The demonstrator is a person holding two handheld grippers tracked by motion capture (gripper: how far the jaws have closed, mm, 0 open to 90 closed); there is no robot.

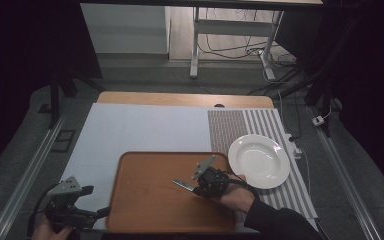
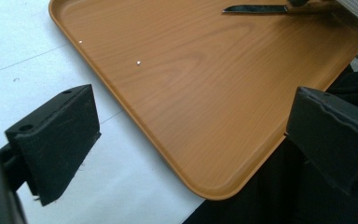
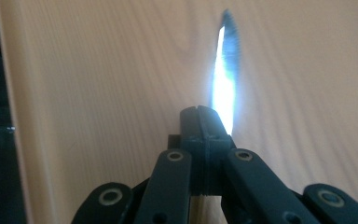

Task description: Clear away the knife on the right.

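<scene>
A knife (image 1: 182,184) with a shiny blade (image 3: 223,79) points left over the brown wooden tray (image 1: 155,215). My right gripper (image 1: 196,189) is shut on the knife's handle end, its jaws pressed together (image 3: 200,114), over the tray's right half. I cannot tell whether the blade touches the tray. My left gripper (image 1: 102,212) hovers open at the tray's front left corner, with nothing between its jaws (image 2: 191,140). The tray (image 2: 168,93) lies under them, and the knife (image 2: 254,8) lies at its far side.
A white plate (image 1: 259,161) sits empty on a striped mat (image 1: 230,127), right of the tray. A pale sheet (image 1: 140,125) covers the table behind the tray. The person's dark sleeve (image 1: 280,222) comes in at the bottom right.
</scene>
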